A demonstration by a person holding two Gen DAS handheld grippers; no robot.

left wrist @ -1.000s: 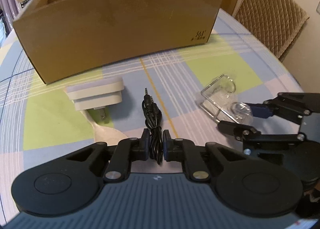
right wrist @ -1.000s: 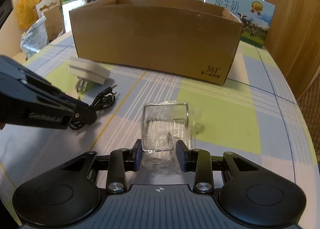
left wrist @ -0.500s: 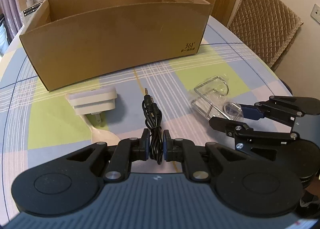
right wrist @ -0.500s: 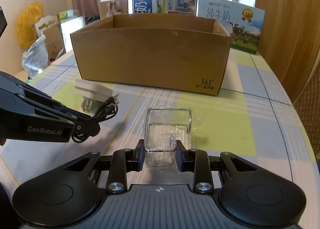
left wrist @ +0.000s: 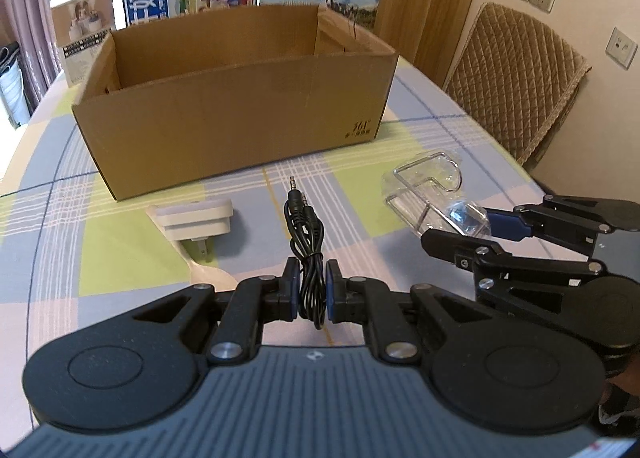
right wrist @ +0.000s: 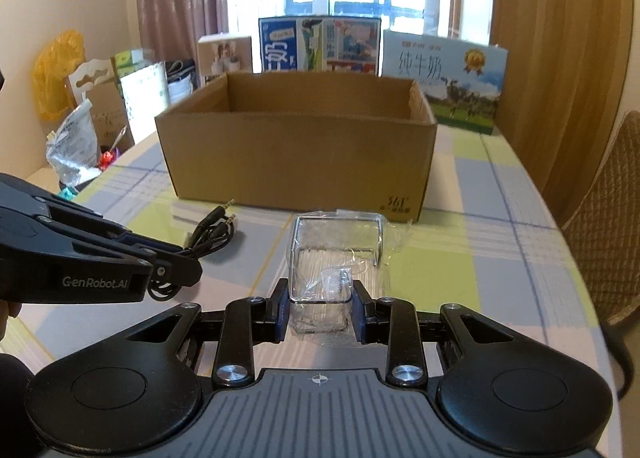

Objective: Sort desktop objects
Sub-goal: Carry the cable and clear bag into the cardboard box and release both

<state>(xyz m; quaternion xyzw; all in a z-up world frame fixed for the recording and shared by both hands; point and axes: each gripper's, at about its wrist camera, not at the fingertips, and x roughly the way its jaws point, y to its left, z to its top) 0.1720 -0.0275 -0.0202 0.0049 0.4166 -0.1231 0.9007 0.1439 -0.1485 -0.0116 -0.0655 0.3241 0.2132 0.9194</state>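
Observation:
My left gripper (left wrist: 312, 290) is shut on a coiled black audio cable (left wrist: 306, 234), held above the table with its two plugs pointing at the box. The same cable (right wrist: 212, 230) shows in the right wrist view, pinched by the left gripper (right wrist: 188, 270). My right gripper (right wrist: 320, 316) is shut on a clear plastic packet with a metal wire hook (right wrist: 336, 254), also lifted. In the left wrist view that packet (left wrist: 432, 186) sits in the right gripper (left wrist: 460, 226). An open brown cardboard box (left wrist: 236, 114) stands ahead, its inside bare where visible.
A white plug adapter (left wrist: 196, 218) lies on the checked tablecloth (left wrist: 120, 258) left of the cable, near a pale spoon-like shape (left wrist: 210, 276). Milk cartons (right wrist: 444, 78) stand behind the box. A quilted chair (left wrist: 520, 86) is at the right, bags (right wrist: 72, 138) at the left.
Both grippers have risen with their loads, so the box's open top and the cartons behind it have come into sight. The white adapter stays on the table.

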